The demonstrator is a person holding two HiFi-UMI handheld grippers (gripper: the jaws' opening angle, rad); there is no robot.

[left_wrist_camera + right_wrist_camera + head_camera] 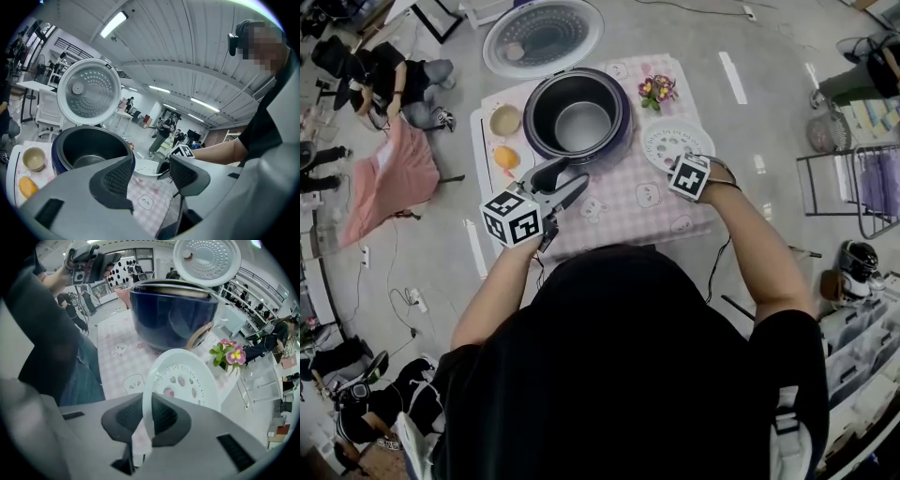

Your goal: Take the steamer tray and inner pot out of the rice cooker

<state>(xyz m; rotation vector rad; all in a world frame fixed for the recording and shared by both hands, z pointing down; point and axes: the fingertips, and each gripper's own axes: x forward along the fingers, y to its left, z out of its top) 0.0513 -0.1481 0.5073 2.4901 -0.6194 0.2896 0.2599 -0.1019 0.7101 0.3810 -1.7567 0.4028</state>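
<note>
Clamping right gripper on white steamer tray rim beside blue rice cooker; left gripper hanging open, empty; inner pot sitting inside cooker.

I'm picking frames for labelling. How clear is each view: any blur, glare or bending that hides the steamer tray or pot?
Head view: evenly lit, mild bending at the edges, pot clear. Left gripper view: strong fisheye, dark corners, glaring ceiling lights. Right gripper view: fisheye too; steamer tray sharp, only its rim soft where the right gripper clamps it.
</note>
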